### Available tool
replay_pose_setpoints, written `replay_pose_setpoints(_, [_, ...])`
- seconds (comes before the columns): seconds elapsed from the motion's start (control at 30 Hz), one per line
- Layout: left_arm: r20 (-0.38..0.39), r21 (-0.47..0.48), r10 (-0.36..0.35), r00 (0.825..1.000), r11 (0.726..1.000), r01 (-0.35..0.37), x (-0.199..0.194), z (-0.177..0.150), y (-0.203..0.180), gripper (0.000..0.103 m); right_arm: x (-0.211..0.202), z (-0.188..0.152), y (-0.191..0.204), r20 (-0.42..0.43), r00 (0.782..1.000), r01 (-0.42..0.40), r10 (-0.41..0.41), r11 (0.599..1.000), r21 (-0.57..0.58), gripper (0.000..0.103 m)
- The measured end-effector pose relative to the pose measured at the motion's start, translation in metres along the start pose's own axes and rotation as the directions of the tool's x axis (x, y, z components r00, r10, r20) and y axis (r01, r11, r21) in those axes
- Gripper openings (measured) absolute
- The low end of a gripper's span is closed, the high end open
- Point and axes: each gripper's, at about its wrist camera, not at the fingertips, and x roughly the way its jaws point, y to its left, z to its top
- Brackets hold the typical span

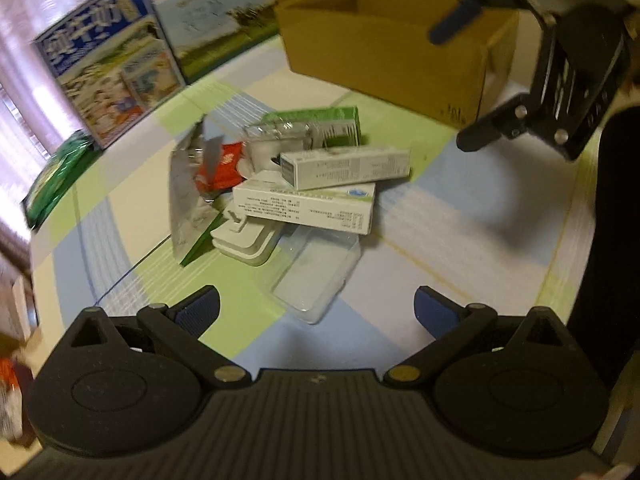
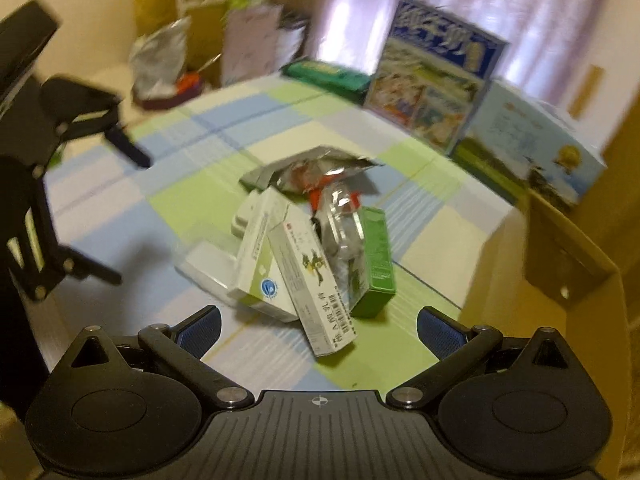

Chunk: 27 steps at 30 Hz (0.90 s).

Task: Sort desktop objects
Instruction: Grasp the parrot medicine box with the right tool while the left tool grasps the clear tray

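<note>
Lying jumbled: white and green boxes (image 2: 304, 276), crumpled foil (image 2: 308, 170).

The pile holds three small cartons (image 1: 345, 169) (image 1: 304, 205) (image 1: 334, 126), one foil packet (image 1: 186, 196), one red sachet (image 1: 224, 164), one clear plastic case (image 1: 316, 276) and one white lidded box (image 1: 246, 242).

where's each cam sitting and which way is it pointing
Left wrist: on the left gripper, jaws open, looking forward over the pile of small boxes toward the cardboard box; the right gripper shows upper right.
Right wrist: on the right gripper, jaws open, facing the same pile toward the curtains; the left gripper shows at left.
Shared: the pile, checked tablecloth, blue carton.
</note>
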Motion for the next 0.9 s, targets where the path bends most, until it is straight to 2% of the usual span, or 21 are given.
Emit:
replay_pose_setpoints(0.07, [-0.012,0.032,-0.03,0.999,0.999,0.031,0.014,0.001,0.006,0.099,0.014,0.002,-0.006,-0.027,0.999,-0.047,0.046,0.999,-0.028,0.101])
replay_pose_setpoints(0.13, [-0.032,0.052,-0.069,0.997,0.996,0.071,0.029,0.004,0.012,0.09,0.027,0.005,-0.012,-0.029,0.997,-0.074,0.072,0.996,-0.046,0.101])
replay_pose_setpoints(0.27, [-0.048,0.076,-0.107,0.993,0.991,0.11,0.054,0.008,0.02,0.089,0.053,0.014,-0.023,-0.04,0.992,-0.119,0.116,0.99,-0.07,0.101])
replay_pose_setpoints(0.4, [-0.068,0.102,-0.133,0.989,0.985,0.14,0.07,0.011,0.025,0.081,0.075,0.021,-0.028,-0.081,0.981,-0.183,0.176,0.978,-0.099,0.1])
replay_pose_setpoints(0.53, [-0.078,0.096,-0.159,0.984,0.981,0.167,0.08,0.012,0.03,0.077,0.098,0.026,-0.03,-0.127,0.968,-0.229,0.216,0.968,-0.1,0.086])
replay_pose_setpoints(0.77, [-0.08,0.077,-0.193,0.978,0.977,0.199,0.091,0.013,0.037,0.072,0.121,0.032,-0.041,-0.17,0.947,-0.28,0.271,0.96,-0.03,0.081])
replay_pose_setpoints(0.9, [-0.096,0.049,-0.199,0.975,0.978,0.204,0.094,0.011,0.036,0.054,0.121,0.033,-0.044,-0.18,0.941,-0.287,0.286,0.958,0.022,0.056])
